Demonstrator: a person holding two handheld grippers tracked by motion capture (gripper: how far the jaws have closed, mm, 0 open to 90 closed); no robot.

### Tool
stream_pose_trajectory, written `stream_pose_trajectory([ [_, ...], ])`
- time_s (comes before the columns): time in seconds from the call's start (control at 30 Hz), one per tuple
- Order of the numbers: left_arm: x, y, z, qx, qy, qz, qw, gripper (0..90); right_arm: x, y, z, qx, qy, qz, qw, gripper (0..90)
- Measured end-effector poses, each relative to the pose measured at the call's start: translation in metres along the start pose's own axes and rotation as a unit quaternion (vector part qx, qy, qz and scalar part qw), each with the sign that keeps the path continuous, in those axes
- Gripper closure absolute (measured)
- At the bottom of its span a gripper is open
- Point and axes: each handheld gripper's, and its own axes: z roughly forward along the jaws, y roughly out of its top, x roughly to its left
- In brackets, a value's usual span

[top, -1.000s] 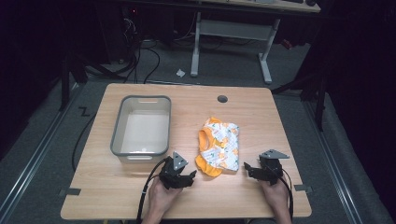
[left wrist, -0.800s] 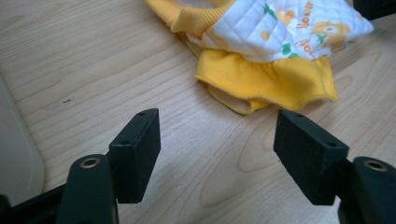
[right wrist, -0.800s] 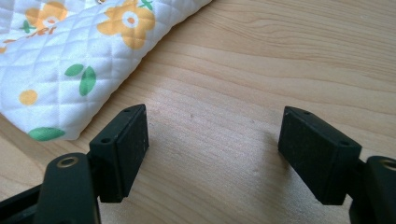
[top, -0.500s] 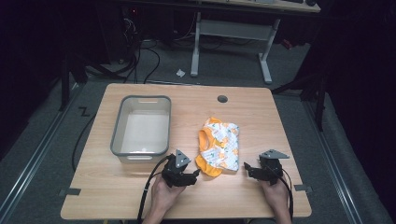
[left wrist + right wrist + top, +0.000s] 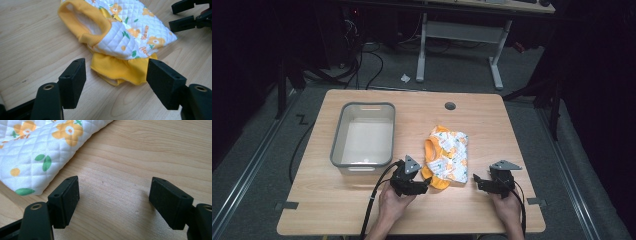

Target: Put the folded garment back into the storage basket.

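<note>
Left gripper [image 5: 116, 80] sat low on the surface [image 5: 512, 130], jaws spread wide w/ nothing between them but the yellow hem of the garment [image 5: 125, 32], just ahead of the tips. Right gripper [image 5: 115, 202] likewise spread, empty, over bare wood, w/ the garment's white quilted corner just off its left jaw.

Garment lay crumpled mid-surface, between both grippers, yellow collar opening on its left side, flower print up. It was not held by either.

Risk, as I judged it: left jaws looked set to catch only the thin hem layer, so a lift could drag or unroll the bundle instead of raising it whole. Right gripper stood beside the cloth, not around it; closing there would likely pinch air or scrape wood.

Further out: grey bin [image 5: 362, 134] to the left, empty, near the garment but apart from it. Nothing lay between garment & bin. A round grommet hole [image 5: 450, 106] sat toward the far edge, clear of everything.
</note>
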Motion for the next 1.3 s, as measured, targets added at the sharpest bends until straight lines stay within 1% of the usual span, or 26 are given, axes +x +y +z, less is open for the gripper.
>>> stream_pose_trajectory([
  [0.07,0.000,0.002,0.000,-0.001,-0.002,-0.001,1.0000,32.3,0.000,0.000,0.000,0.000,0.000,0.000,1.0000,24.4],
  [0.13,-0.001,0.007,0.002,-0.004,-0.008,0.000,1.0000,32.3,0.000,0.000,0.000,0.000,0.000,0.000,1.0000,24.4],
  [0.3,-0.002,0.014,0.004,-0.001,-0.013,0.003,0.9999,31.8,0.000,0.000,0.000,0.000,0.000,0.000,1.0000,24.4],
  [0.33,-0.002,0.017,0.005,-0.006,-0.019,-0.001,0.9998,31.8,0.000,0.000,0.000,0.000,0.000,0.000,1.0000,24.5],
  [0.37,-0.002,0.018,0.005,-0.006,-0.020,-0.003,0.9998,31.7,0.000,0.000,0.000,0.000,0.000,0.000,1.0000,24.4],
  [0.4,-0.002,0.018,0.005,-0.006,-0.020,-0.003,0.9998,31.7,0.000,0.000,0.000,0.000,0.000,0.000,1.0000,24.5],
  [0.57,-0.002,0.028,0.010,-0.001,-0.021,-0.002,0.9998,30.8,0.000,0.000,0.000,0.000,0.000,0.000,1.0000,24.4],
  [0.6,-0.002,0.029,0.010,-0.003,-0.018,-0.001,0.9998,30.6,0.000,0.000,0.000,0.000,0.000,0.000,1.0000,24.5],
  [0.73,0.000,0.036,0.015,0.002,-0.018,-0.008,0.9998,30.1,0.000,0.000,0.000,0.000,0.000,0.000,1.0000,24.5],
  [0.83,0.001,0.041,0.019,0.004,-0.015,-0.007,0.9999,29.4,0.000,0.000,0.000,0.000,0.000,0.000,1.0000,24.4],
  [1.07,0.007,0.052,0.033,0.015,-0.009,-0.017,0.9997,27.9,0.000,0.000,0.000,0.000,0.000,0.000,1.0000,24.4],
  [1.17,0.010,0.053,0.037,0.013,-0.011,-0.028,0.9995,27.7,0.000,0.000,0.000,0.000,0.000,0.000,1.0000,24.4],
  [1.2,0.010,0.053,0.037,0.013,-0.011,-0.028,0.9995,27.7,0.000,0.000,0.000,0.000,0.000,0.000,1.0000,24.4],
  [1.27,0.015,0.054,0.042,0.021,-0.005,-0.033,0.9992,27.2,0.000,0.000,0.000,0.000,0.000,0.000,1.0000,24.4],
  [1.3,0.015,0.054,0.042,0.021,-0.005,-0.033,0.9992,26.8,0.000,0.000,0.000,0.000,0.000,0.000,1.0000,24.4],
])
